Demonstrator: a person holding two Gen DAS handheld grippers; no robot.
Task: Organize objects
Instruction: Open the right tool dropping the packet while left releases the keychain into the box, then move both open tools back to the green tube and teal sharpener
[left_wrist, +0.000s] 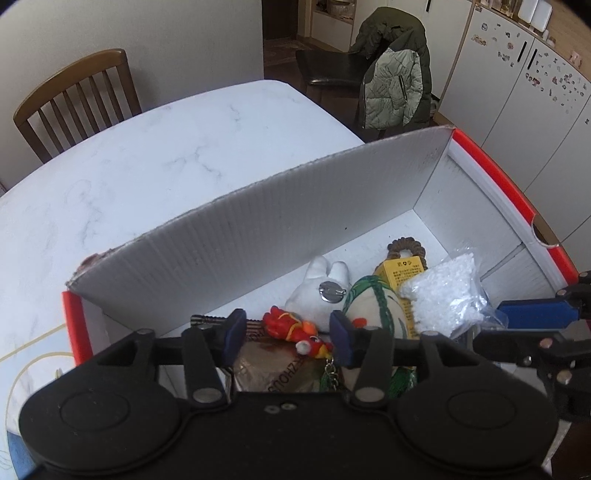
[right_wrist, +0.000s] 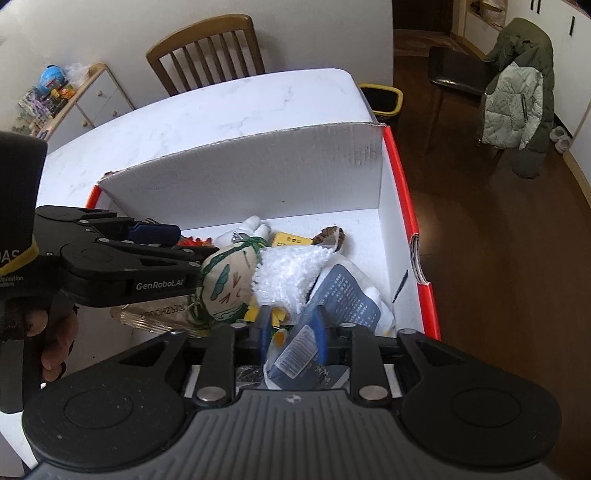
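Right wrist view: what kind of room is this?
Likely a home dining area: a marble-look table, a wooden chair against the wall, a jacket draped over another chair.

The left gripper (left_wrist: 287, 334) points level with its jaws parted and nothing between them, a bare hand (right_wrist: 55, 338) wrapped round its handle, while the right gripper (right_wrist: 293, 338) has its jaws pressed against a blue-labelled packet (right_wrist: 314, 339).

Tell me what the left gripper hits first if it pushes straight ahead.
Probably the red chicken keychain, lying right between the open jaws of the left gripper, then the white plush. Depth is uncertain.
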